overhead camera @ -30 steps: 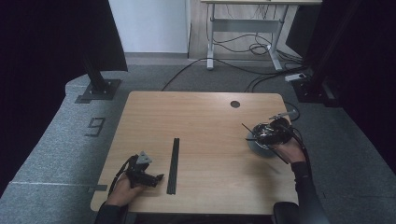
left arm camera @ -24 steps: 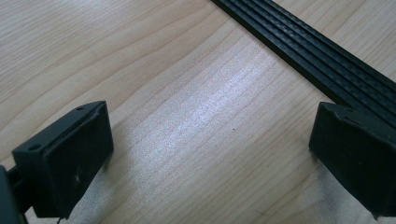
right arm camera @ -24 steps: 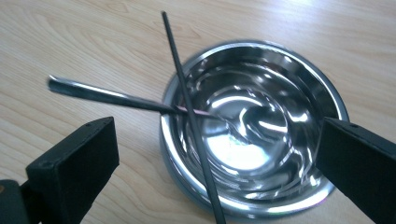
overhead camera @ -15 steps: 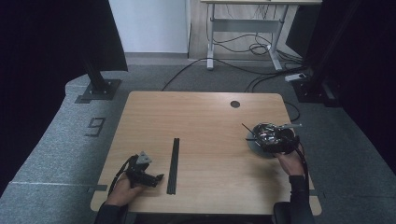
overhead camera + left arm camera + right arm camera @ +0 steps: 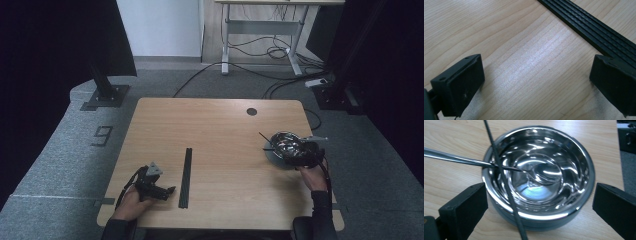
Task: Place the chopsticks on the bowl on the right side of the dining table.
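Two black jaws of the right gripper (image 5: 540,207) stand released, straddling the shiny round steel bowl (image 5: 539,175). Close squarely at three and nine o'clock, avoiding the thin black rod (image 5: 504,182). Left gripper (image 5: 536,82) rests released.

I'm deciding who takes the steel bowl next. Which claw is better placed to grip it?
The right claw, probably. Its jaws stand open on either side of the steel bowl, near its rim. The left claw sits at the table's other side, open beside the black strip.
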`<state>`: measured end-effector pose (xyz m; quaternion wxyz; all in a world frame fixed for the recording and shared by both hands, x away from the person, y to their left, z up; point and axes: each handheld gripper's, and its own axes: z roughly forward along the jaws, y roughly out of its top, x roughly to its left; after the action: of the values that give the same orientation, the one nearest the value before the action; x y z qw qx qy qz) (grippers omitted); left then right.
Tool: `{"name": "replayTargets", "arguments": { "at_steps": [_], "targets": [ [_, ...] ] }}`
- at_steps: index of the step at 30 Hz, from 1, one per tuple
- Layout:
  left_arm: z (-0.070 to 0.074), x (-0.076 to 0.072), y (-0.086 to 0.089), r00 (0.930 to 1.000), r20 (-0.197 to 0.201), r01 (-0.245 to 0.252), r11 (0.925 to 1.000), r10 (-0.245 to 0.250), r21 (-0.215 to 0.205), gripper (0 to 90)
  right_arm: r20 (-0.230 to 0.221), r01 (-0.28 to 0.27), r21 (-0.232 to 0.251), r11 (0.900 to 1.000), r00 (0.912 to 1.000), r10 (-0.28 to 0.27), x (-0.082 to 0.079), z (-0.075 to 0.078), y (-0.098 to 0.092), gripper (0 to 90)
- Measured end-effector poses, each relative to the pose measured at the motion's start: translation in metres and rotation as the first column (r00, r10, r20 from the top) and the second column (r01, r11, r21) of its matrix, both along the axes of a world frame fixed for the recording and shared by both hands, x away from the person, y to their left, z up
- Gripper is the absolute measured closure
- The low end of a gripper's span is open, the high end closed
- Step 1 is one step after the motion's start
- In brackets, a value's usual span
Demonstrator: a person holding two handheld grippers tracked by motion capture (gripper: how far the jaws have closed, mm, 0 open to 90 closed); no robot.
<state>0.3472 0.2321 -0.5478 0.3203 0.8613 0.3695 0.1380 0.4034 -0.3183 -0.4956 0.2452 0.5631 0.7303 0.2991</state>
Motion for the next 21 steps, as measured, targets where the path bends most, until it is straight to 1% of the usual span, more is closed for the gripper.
{"name": "replayTargets", "arguments": {
  "at_steps": [5,12,21],
  "targets": [
    [0.0,0.0,0.0,1.0,-0.001,0.0,1.0,0.0,0.002,0.0,-0.003,0.015,0.013,1.0,0.9999,-0.015,-0.002,-0.001,-0.008,0.0],
    [0.0,0.0,0.0,1.0,-0.002,-0.001,1.0,0.001,0.002,0.0,-0.02,0.018,0.006,1.0,0.9996,-0.018,-0.003,-0.002,-0.015,0.7],
    [0.0,0.0,0.0,1.0,-0.002,0.0,1.0,0.0,0.001,0.0,-0.048,0.004,0.01,1.0,0.9988,-0.003,-0.008,-0.002,-0.028,2.4]
  ]
}}
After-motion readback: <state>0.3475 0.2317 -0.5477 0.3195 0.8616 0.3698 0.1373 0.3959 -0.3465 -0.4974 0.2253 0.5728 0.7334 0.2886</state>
